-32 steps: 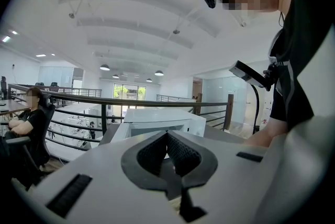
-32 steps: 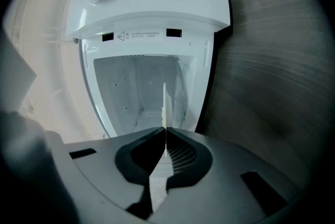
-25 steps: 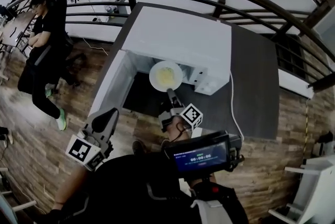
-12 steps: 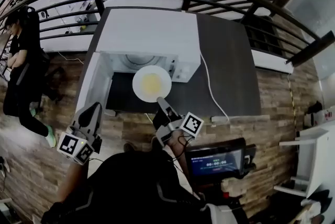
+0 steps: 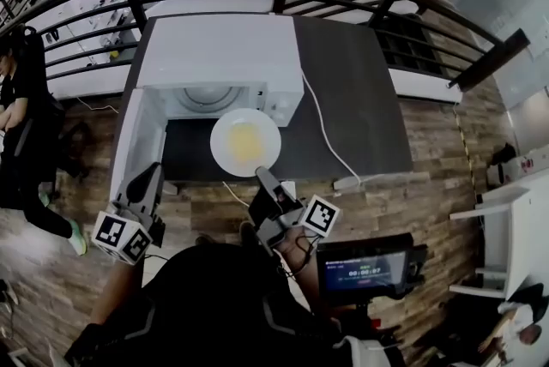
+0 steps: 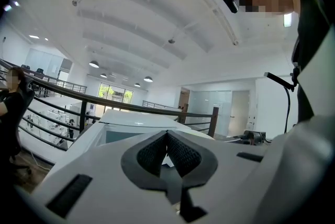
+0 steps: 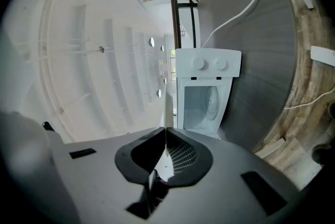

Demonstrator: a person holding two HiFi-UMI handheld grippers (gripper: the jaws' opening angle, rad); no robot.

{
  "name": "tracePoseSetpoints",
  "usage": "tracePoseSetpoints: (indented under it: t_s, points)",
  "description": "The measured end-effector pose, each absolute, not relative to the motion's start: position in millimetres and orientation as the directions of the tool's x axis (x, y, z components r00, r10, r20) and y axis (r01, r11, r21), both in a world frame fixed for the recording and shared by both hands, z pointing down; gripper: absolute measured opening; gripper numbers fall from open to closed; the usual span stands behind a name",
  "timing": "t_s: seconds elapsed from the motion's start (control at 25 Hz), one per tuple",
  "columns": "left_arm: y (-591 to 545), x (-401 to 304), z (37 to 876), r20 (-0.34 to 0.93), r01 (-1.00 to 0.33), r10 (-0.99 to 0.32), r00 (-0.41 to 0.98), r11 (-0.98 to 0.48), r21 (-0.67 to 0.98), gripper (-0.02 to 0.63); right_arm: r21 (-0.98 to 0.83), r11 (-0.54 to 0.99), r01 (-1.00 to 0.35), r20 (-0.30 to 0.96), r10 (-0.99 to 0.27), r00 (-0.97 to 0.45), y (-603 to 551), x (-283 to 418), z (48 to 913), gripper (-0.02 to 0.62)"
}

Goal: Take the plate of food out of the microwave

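- The white round plate with a yellow patch of food (image 5: 245,142) looked stiff, probably ceramic. That would make it fairly heavy for its thin edge, smooth and rather slippery, and breakable if dropped.
- The flat rim was the natural place to take hold. A pinch at one edge leaves the whole weight hanging beyond the grip, so the plate would want to tip away and needs to be kept level for the food to stay put.
- The right claw (image 5: 260,174) was closed almost completely on the plate's near rim. In the right gripper view the thin edge stood pressed between the ribbed pads.
- The plate reached out from that claw towards the white box-shaped microwave (image 5: 219,57). It was already clear of the open cavity and lay over the dark grey surface (image 5: 360,99) just in front of it.
- Whether the plate rested on the surface or was carried just above it could not be told from overhead.
- The left claw (image 5: 151,178) was closed with nothing between its pads. It hung beside the swung-open white microwave door (image 5: 135,134), well apart from the plate.
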State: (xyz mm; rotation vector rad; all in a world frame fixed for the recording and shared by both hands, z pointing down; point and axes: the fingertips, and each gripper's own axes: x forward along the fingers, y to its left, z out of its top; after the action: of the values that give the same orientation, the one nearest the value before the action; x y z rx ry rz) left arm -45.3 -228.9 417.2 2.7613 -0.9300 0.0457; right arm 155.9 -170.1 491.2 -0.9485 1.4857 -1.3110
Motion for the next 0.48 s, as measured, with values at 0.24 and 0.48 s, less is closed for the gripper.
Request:
tracePoseSetpoints:
  t_s: [0.24,0.48]
  points:
    - [-224,-38,414,0.097,-0.578,-0.570,0.816,-0.794,0.191,0.003,-0.993,0.113,0.039,-0.120,-0.950,-0.288,-160,157,493,0.010]
    - [-227,-41,416,0.085,-0.597,-0.592,0.801,-0.783,0.172,0.003,-0.991,0.129,0.025,-0.130,-0.939,-0.318,-155,152,493,0.010]
